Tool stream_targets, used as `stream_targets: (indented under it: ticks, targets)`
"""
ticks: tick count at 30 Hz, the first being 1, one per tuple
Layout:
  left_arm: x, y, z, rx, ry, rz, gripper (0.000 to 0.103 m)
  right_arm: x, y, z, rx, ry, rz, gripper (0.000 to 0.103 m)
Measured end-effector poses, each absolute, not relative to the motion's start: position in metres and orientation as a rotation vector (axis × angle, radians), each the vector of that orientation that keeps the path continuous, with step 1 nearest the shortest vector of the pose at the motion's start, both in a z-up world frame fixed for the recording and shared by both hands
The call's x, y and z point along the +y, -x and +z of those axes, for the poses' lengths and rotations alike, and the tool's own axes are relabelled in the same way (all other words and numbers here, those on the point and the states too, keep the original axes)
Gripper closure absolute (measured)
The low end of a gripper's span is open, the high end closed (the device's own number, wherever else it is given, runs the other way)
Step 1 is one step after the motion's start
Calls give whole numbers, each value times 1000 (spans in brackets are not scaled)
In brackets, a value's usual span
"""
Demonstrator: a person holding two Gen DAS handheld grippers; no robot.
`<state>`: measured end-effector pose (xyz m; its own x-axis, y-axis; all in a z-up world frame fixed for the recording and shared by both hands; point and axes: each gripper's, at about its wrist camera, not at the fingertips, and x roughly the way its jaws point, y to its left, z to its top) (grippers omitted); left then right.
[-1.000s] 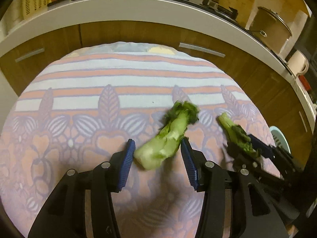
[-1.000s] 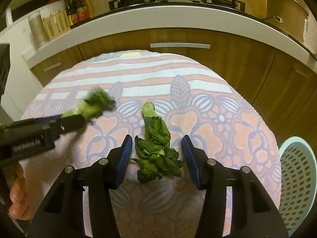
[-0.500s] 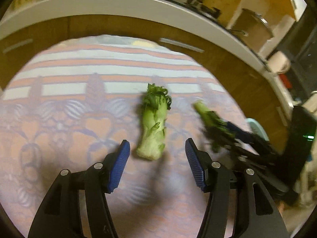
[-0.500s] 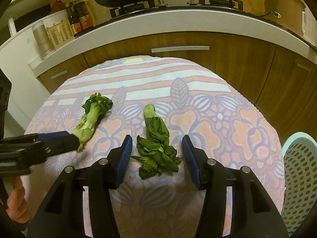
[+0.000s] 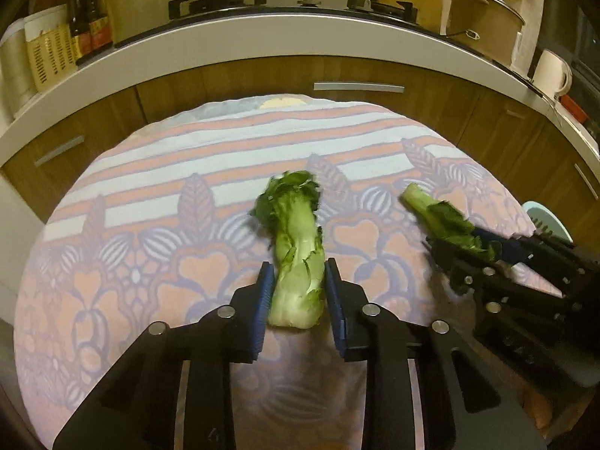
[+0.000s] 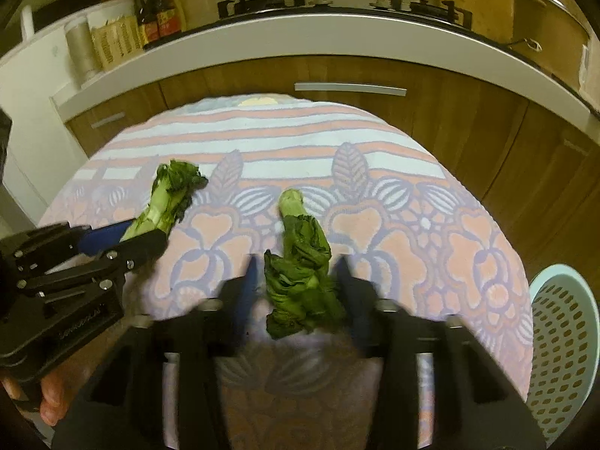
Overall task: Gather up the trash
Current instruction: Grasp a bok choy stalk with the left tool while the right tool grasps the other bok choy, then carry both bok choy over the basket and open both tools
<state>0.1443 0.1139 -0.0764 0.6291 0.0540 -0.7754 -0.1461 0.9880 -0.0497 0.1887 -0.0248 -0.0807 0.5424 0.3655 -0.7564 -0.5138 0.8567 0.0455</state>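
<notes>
A pale green bok choy stump (image 5: 296, 258) with dark leaves at its far end lies on the patterned tablecloth (image 5: 150, 262). My left gripper (image 5: 298, 292) has closed on its cut end, blue pads touching both sides. It shows at the left of the right wrist view (image 6: 165, 202). A wilted dark green vegetable scrap (image 6: 300, 273) lies between the fingers of my right gripper (image 6: 296, 277), whose jaws stand apart around it with small gaps and are blurred. That scrap also shows in the left wrist view (image 5: 438, 217).
A pale blue perforated basket (image 6: 562, 345) stands beside the table at the right. Wooden cabinets (image 5: 356, 75) and a white counter with a stove, a pot (image 5: 483, 18) and bottles (image 6: 153, 15) run behind the table.
My left gripper has closed from wide open onto the bok choy stump. My right gripper's jaws have narrowed around the wilted scrap and are in motion.
</notes>
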Motion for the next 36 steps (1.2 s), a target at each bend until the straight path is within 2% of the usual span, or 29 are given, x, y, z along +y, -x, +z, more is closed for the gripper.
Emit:
stream_targets:
  ticks: [2, 9, 20, 26, 36]
  targets:
    - [116, -142, -71, 865, 167, 68, 81, -26, -185, -77, 822, 195, 525, 85]
    - [101, -140, -49, 806, 271, -82, 81, -73, -176, -51, 770, 88, 498, 86]
    - [-5, -161, -15, 738, 235, -343, 81, -186, -165, -9, 671, -27, 324, 86]
    - [-75, -179, -14, 740, 186, -436, 81, -258, -167, -12, 672, -104, 210, 86]
    - [-171, -209, -53, 835, 108, -551, 81, -343, -181, -50, 770, -217, 82, 86]
